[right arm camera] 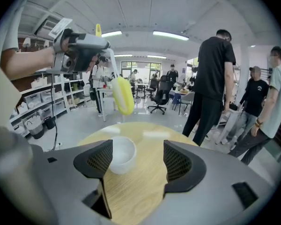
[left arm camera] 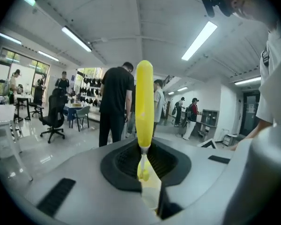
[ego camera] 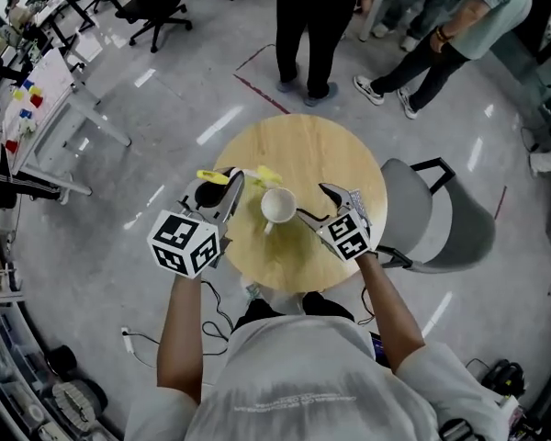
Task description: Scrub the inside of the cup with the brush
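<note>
A white cup (ego camera: 277,205) stands upright on the round wooden table (ego camera: 303,145). My left gripper (ego camera: 231,191) is shut on a yellow brush (ego camera: 267,175), holding it above the table just left of the cup. In the left gripper view the brush (left arm camera: 144,93) sticks straight out from between the jaws of the left gripper (left arm camera: 145,165). My right gripper (ego camera: 320,204) is open, just right of the cup. In the right gripper view the cup (right arm camera: 122,154) sits by the left jaw of the right gripper (right arm camera: 138,161), with the brush (right arm camera: 122,95) hanging above it.
A grey chair (ego camera: 441,223) stands at the table's right side. Several people (ego camera: 312,26) stand on the floor beyond the table. A black office chair (ego camera: 156,7) and white desks (ego camera: 55,99) are at the far left. Cables (ego camera: 142,338) lie on the floor near my feet.
</note>
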Action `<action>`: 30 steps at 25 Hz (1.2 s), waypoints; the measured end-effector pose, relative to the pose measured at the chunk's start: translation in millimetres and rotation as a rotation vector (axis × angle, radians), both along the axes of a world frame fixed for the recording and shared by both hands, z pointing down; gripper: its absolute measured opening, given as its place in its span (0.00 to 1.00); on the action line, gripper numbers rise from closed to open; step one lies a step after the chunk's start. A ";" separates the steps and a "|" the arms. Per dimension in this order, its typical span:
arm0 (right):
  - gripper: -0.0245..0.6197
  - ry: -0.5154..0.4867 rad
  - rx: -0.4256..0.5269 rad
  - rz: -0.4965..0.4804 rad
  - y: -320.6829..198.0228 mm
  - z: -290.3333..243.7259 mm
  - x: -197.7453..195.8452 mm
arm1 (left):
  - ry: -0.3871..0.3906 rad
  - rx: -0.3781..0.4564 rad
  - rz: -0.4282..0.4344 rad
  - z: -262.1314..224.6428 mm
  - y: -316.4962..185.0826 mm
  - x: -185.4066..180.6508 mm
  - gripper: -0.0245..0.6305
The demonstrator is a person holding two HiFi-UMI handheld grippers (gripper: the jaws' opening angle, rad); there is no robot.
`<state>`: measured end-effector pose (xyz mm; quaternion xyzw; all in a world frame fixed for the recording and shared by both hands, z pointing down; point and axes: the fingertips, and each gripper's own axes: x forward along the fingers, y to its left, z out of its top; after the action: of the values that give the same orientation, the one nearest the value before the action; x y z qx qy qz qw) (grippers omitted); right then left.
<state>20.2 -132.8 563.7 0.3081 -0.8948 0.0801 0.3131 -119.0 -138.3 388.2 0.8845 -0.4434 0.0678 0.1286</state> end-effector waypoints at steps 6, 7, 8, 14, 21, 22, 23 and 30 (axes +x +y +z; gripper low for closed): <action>0.37 -0.050 0.150 0.154 -58.4 -102.6 39.1 | -0.031 0.210 -0.119 -48.7 -23.2 -12.4 0.11; 0.33 -0.069 0.174 0.182 -67.5 -121.4 45.5 | -0.041 0.244 -0.131 -57.4 -26.9 -12.8 0.11; 0.26 -0.088 0.197 0.206 -75.5 -140.6 50.1 | -0.054 0.276 -0.143 -66.1 -30.8 -13.8 0.11; 0.08 -0.148 0.377 0.236 -93.3 -247.2 51.0 | -0.122 0.407 -0.177 -107.8 -44.5 -20.2 0.11; 0.08 -0.184 0.499 0.165 -79.9 -317.2 43.8 | -0.165 0.524 -0.153 -157.3 -44.3 -14.3 0.11; 0.08 -0.185 0.513 0.159 -76.6 -324.2 44.0 | -0.174 0.542 -0.149 -164.3 -41.8 -13.0 0.11; 0.08 -0.187 0.526 0.155 -74.0 -330.9 44.5 | -0.180 0.556 -0.145 -170.9 -39.9 -11.6 0.11; 0.08 -0.197 0.599 0.137 -66.0 -362.9 42.4 | -0.178 0.610 -0.151 -199.3 -33.6 -11.1 0.11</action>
<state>62.6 -198.8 200.8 0.4368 -0.8818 -0.1366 0.1141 -130.1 -171.9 188.9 0.8374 -0.5172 -0.0010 -0.1768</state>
